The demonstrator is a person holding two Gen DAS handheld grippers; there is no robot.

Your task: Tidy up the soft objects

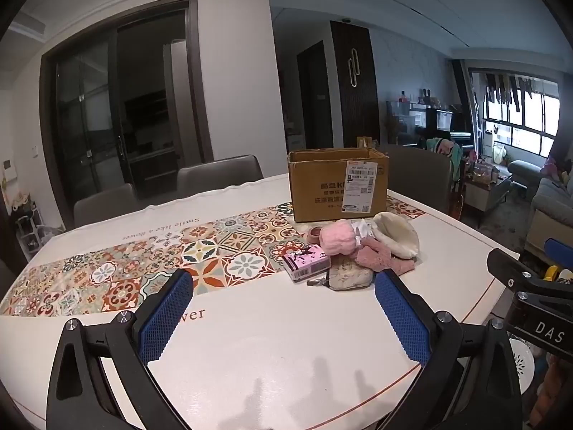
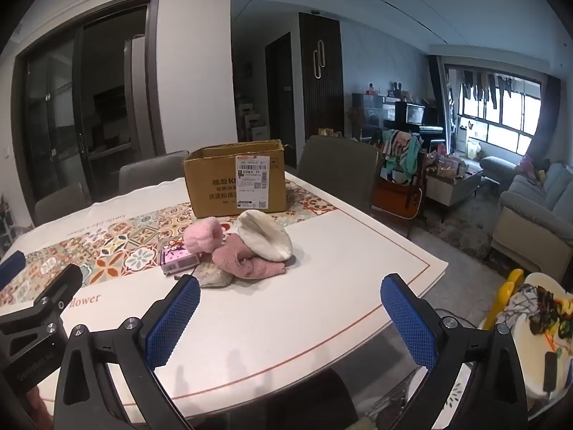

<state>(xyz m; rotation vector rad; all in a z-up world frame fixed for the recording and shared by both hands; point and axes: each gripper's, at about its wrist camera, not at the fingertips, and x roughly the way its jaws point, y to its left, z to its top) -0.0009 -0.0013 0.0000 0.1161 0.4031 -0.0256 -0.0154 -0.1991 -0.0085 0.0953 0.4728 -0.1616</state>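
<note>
Left wrist view: the left gripper (image 1: pixel 283 301) gapes wide, empty, the soft pile (image 1: pixel 361 251) just ahead-right. The right gripper (image 2: pixel 290 308) likewise stands spread, the cardboard box (image 2: pixel 232 182) beyond.

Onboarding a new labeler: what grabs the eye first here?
The heap of soft things mid-table: a pink fluffy roll, a cream hat and a small pink box at its left edge. Behind it stands an open cardboard box. Both grippers' blue fingers gape open, empty, short of the pile.
</note>
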